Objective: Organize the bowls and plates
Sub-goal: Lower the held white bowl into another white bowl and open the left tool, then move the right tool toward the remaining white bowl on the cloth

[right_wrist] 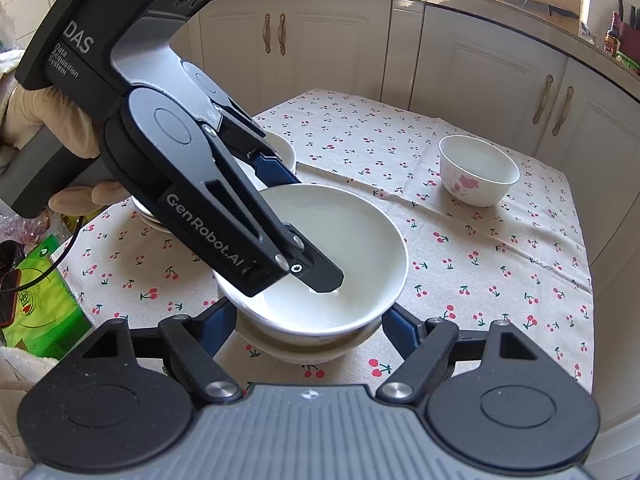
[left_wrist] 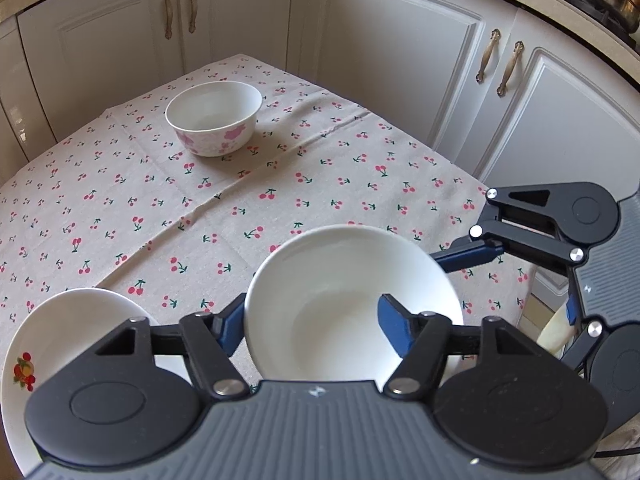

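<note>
The left gripper (left_wrist: 316,320) is pinching the wall of a white bowl (left_wrist: 348,300), one blue finger (left_wrist: 394,330) sitting inside and the other outside against the rim. The right wrist view is showing what the left cannot: that bowl (right_wrist: 332,264) is resting nested in a second bowl (right_wrist: 304,350) beneath it, mouth up, and the left gripper (right_wrist: 298,224) is reaching down into it from the upper left, held by a gloved hand (right_wrist: 48,120). The right gripper (right_wrist: 308,330) is standing with its fingers apart, one on each side of the stacked pair; whether the pads are touching the lower bowl cannot be told.

Only the left view is showing a plate (left_wrist: 68,328) with a fruit print near the cloth's front left edge; the right view is showing plates (right_wrist: 280,148) partly hidden behind the left gripper. A floral bowl (left_wrist: 214,118) is sitting upright, well apart from the stack, toward the far corner of the cherry cloth (left_wrist: 120,184).

The stack is sitting near the table's front edge. Open cloth is lying between the stack and the floral bowl (right_wrist: 478,170). White cabinets (left_wrist: 400,40) are closing in behind the table's far sides.
</note>
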